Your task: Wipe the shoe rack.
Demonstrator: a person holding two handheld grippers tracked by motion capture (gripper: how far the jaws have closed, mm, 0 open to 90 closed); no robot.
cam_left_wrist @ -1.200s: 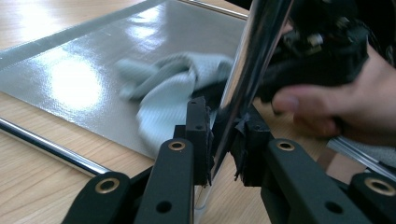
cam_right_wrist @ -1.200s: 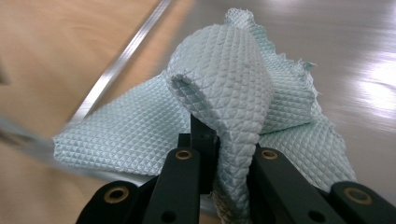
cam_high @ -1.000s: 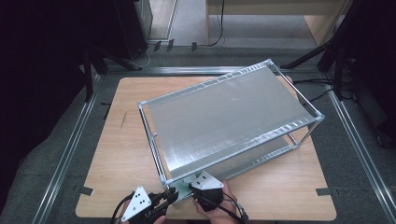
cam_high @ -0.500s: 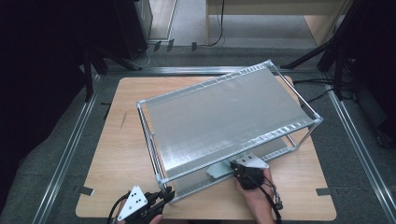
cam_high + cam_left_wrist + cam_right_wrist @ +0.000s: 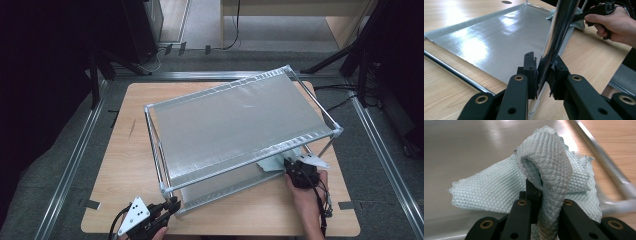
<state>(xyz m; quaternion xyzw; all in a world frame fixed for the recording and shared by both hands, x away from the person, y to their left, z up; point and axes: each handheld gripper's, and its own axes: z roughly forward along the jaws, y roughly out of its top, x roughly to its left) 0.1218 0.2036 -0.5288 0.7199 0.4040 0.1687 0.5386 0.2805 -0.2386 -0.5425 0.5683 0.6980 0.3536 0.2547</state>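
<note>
The left hand-held gripper (image 5: 170, 206) sits at the near left corner of the metal rack (image 5: 240, 125), its jaws closed narrow on the rack's upright corner post (image 5: 554, 42). In the left gripper view the shiny post rises between the two black pads (image 5: 531, 72), which press on it from both sides. Ahead of this hand-held gripper and to its left lies the rack's lower shelf (image 5: 494, 42), a grey glossy sheet resting low over the wooden table (image 5: 130, 165). A thin side rail (image 5: 454, 71) runs along the shelf's near edge.

The right hand-held gripper (image 5: 292, 167) is well apart from the left one, along the rack's near side toward its right corner, held in the person's right hand (image 5: 305, 195). Its jaws are clamped on a pale blue cloth (image 5: 549, 180) with a diamond weave. In the right gripper view a thick fold of the cloth stands up between the jaws and arches over their tips, while the rest spreads out ahead and to both sides onto the lower shelf's grey surface. To the right of this hand-held gripper a shelf rail (image 5: 599, 155) runs away at an angle, blurred, with bare table beyond it. In the high view the cloth pokes out from under the upper shelf (image 5: 235, 120), just ahead of the right hand-held gripper.
</note>
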